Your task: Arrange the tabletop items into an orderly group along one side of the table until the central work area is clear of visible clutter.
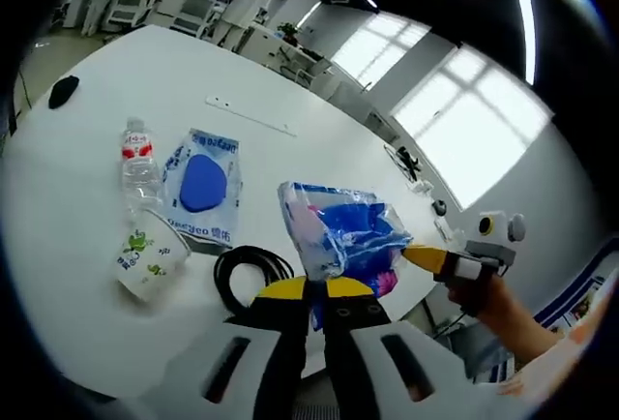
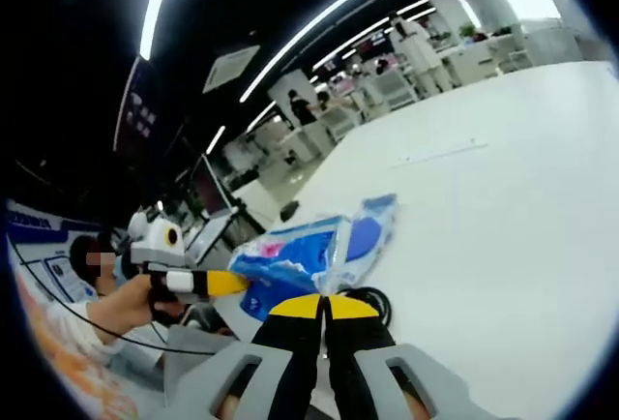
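Both grippers pinch the blue plastic bag (image 1: 340, 231), lifted over the near edge of the white surface (image 1: 290, 164). Left gripper (image 1: 316, 289): fingers together, clamped on the bag's lower edge. Right gripper (image 1: 426, 258): fingers closed on its side corner. Below lies a black cable coil (image 1: 247, 275). Beyond it, well apart from the bag: paper cup (image 1: 150, 251), blue mask packet (image 1: 203, 188), water bottle (image 1: 138, 164). Bag likely joins them.
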Demonstrator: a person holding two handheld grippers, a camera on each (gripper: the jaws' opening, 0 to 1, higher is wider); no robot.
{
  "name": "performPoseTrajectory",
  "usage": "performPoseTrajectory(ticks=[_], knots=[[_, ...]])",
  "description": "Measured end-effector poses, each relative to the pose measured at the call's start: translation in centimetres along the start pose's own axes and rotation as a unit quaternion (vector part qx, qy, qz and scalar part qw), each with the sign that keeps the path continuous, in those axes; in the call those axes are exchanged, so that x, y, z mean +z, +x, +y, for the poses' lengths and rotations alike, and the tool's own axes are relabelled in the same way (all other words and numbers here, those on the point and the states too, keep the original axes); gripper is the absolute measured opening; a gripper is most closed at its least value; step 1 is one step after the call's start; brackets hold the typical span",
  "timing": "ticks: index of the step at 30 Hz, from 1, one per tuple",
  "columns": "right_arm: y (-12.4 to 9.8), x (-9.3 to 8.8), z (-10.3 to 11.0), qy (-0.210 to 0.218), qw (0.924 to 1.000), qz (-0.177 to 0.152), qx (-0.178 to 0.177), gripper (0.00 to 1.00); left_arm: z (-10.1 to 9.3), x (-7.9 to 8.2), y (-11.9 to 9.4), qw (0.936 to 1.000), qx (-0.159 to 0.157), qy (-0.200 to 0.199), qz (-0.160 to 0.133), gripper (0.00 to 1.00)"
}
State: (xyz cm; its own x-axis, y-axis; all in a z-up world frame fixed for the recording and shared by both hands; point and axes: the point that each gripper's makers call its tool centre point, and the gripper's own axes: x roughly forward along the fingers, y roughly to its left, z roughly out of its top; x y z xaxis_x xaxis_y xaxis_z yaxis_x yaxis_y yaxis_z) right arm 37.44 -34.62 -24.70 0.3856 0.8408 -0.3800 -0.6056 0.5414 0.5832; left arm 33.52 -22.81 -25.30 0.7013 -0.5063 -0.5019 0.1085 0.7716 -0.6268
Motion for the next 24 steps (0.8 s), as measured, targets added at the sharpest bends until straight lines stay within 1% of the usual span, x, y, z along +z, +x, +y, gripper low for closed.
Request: performPoseTrajectory(ticks=[8, 11, 16, 20, 21, 24], knots=[[-0.3, 1.5, -3.0, 0.023, 0.9994, -0.012, -0.025, 0.00, -0.8, 1.4, 3.0, 0.9997, -0.001, 0.010, 0.020, 0.00], [-0.3, 2.0, -4.0, 0.020, 0.9992, -0.011, -0.034, 0.00, -1.1, 1.8, 4.5, 0.9992, -0.003, 0.022, 0.033, 0.00], [-0.3, 2.8, -6.4, 0.024, 0.9982, -0.007, -0.055, 0.00, -1.5, 2.8, 6.9, 0.9984, -0.006, 0.032, 0.045, 0.00], [-0.3, 3.8, -8.1, 0.016, 0.9975, -0.003, -0.069, 0.00, -1.9, 3.2, 8.8, 0.9978, -0.012, 0.037, 0.054, 0.00], [-0.3, 4.3, -9.1, 0.016, 0.9972, -0.001, -0.073, 0.00, -2.0, 3.3, 9.4, 0.9976, -0.014, 0.038, 0.056, 0.00], [-0.1, 4.9, -10.2, 0.016, 0.9966, 0.001, -0.080, 0.00, -1.9, 3.7, 10.6, 0.9974, -0.016, 0.035, 0.061, 0.00]])
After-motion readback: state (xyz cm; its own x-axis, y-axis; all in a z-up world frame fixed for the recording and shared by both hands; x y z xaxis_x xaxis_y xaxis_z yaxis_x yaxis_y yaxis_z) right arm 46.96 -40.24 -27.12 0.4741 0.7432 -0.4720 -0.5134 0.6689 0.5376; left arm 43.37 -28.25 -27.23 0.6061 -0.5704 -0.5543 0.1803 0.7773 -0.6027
